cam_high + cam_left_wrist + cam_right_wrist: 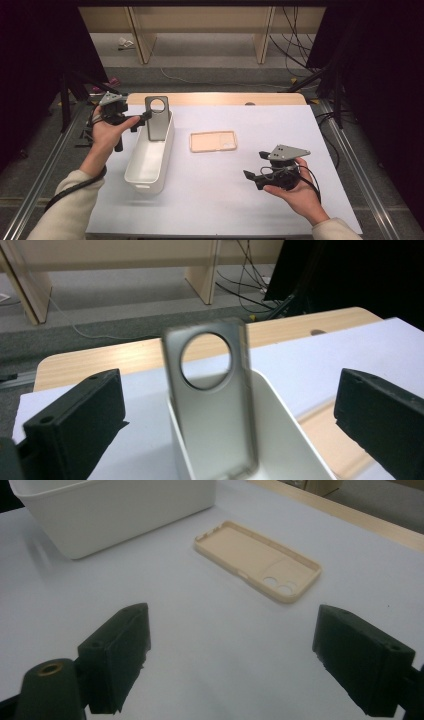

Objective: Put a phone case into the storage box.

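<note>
A grey phone case (156, 118) is seen standing nearly upright at the far end of a white bin (148, 157), its lower edge inside the bin and its back seemingly leaned on the end wall. The left hand-held gripper (142, 118) is held just beside it with its jaws spread wide, nothing pressed between them; in the left gripper view the case (212, 405) is blurred, so it cannot be told whether it has settled.

The main risk is judged to lie here: a case propped on its short edge can be tipped over the rim and onto the worktop (220, 195) if it is brushed by a jaw as the gripper is drawn away, or it may simply slide down flat inside the bin, which would do no harm.

A beige phone case (213, 141) is seen lying flat on the worktop, open side up, well apart from the bin. The right hand-held gripper (254, 171) is held near it, jaws open and empty. A thin case lying flat gives the jaws little edge to bite, so a grasp could slip, or the case could be pushed along the sheet rather than lifted.
</note>
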`<state>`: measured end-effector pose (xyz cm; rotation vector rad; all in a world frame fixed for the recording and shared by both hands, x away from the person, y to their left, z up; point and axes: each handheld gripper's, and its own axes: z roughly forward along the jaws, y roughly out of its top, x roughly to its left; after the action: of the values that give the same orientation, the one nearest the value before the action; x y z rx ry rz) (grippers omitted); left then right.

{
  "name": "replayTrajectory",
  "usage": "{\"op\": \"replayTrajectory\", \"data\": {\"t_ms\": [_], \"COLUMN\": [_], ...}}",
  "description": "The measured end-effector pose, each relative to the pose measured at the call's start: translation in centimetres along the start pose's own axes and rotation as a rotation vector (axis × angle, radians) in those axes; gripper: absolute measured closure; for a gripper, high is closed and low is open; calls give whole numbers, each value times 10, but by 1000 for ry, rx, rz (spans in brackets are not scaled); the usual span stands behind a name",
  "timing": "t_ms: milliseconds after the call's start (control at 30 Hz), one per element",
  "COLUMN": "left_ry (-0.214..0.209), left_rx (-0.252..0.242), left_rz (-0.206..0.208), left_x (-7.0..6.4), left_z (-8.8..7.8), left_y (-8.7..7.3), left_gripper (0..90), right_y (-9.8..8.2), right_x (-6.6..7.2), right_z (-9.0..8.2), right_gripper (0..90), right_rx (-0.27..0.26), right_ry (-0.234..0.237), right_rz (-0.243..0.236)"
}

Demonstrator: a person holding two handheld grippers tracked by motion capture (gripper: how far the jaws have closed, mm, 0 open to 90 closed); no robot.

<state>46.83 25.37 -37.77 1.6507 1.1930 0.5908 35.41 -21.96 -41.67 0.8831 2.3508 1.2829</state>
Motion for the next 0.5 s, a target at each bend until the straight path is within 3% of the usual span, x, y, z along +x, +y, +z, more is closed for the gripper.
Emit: {"op": "replayTrajectory", "data": {"t_ms": [133,233,300,433,500], "left_ry": [-31,-68,-76,-86,-96], "left_rx": [3,-12,-19,-37,-39], "left_rz": [48,50,58,120,125], "left_x": [-18,-30,-37,-55,-61], "left_z": [-18,-31,-37,-51,-58], "left_y": [-16,-28,-35,-51,-59], "left_gripper": [0,0,0,0,0], "right_y": [0,0,0,1,1], "right_x": [0,0,0,1,0], "right_z": [1,2,2,2,2], "right_gripper": [162,162,162,162,162], "right_rx": [2,4,5,2,2], "right_ry": [-1,-2,-1,-1,-2], "right_rz": [4,3,3,5,6]}}
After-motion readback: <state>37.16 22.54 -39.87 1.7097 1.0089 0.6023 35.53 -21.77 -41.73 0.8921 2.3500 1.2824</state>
